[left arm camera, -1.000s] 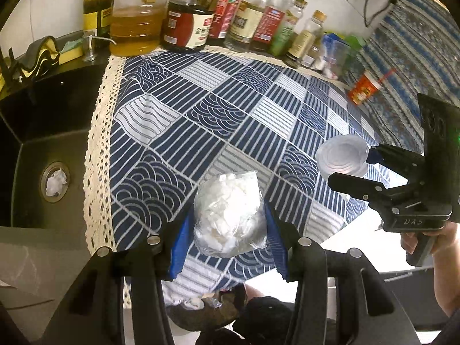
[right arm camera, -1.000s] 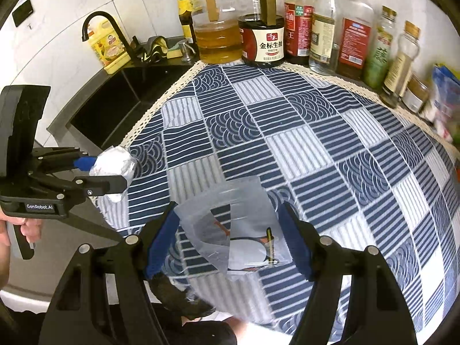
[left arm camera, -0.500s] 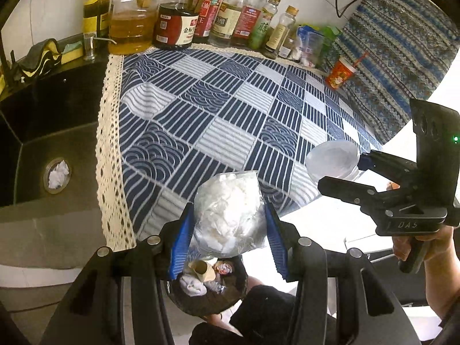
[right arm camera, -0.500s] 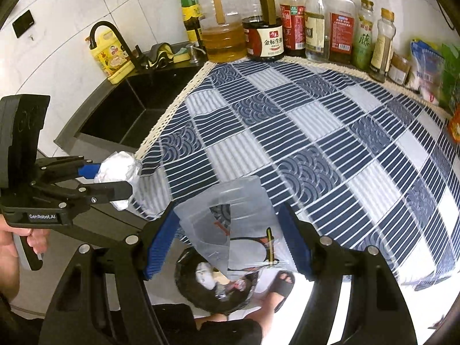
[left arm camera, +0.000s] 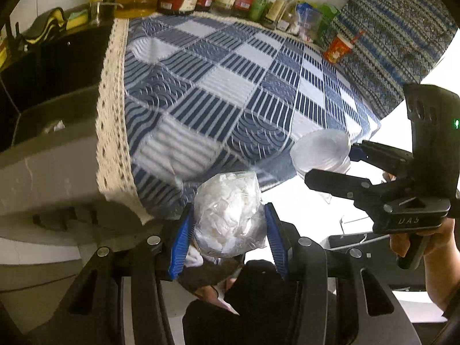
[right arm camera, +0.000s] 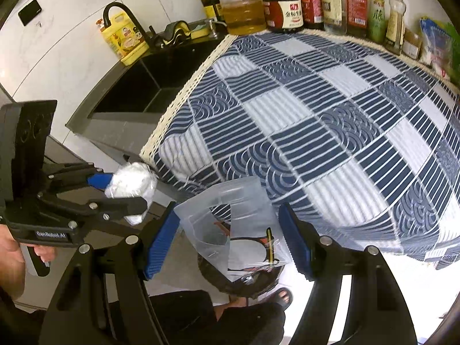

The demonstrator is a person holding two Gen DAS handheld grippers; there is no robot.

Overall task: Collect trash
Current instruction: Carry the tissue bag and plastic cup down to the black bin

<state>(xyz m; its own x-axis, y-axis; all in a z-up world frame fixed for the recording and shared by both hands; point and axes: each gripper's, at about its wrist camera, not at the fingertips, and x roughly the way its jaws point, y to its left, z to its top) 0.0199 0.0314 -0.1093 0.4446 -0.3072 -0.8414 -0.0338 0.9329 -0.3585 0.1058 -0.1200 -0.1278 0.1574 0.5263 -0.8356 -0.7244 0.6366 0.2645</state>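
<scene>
My left gripper (left arm camera: 228,230) is shut on a clear bag of white scraps (left arm camera: 228,215); it also shows in the right wrist view (right arm camera: 130,185), held off the counter's front edge. My right gripper (right arm camera: 228,235) is shut on a clear plastic cup with a penguin print (right arm camera: 234,230); the cup shows in the left wrist view (left arm camera: 322,149). Both are held past the counter edge, above a dark trash bin (right arm camera: 244,280) on the floor, partly hidden behind the cup and, in the left wrist view (left arm camera: 207,273), behind the bag.
A blue patterned cloth (right arm camera: 316,109) covers the counter. Sauce and oil bottles (right arm camera: 287,3) line the back wall. A black sink (right arm camera: 161,77) with a tap and yellow detergent bottle (right arm camera: 123,38) lies left. A red cup (left arm camera: 337,47) stands far right. A sandalled foot (right arm camera: 280,296) is beside the bin.
Both grippers have drawn back off the counter towards the floor side, carrying the bag and the cup. The bin has come nearer below them.
</scene>
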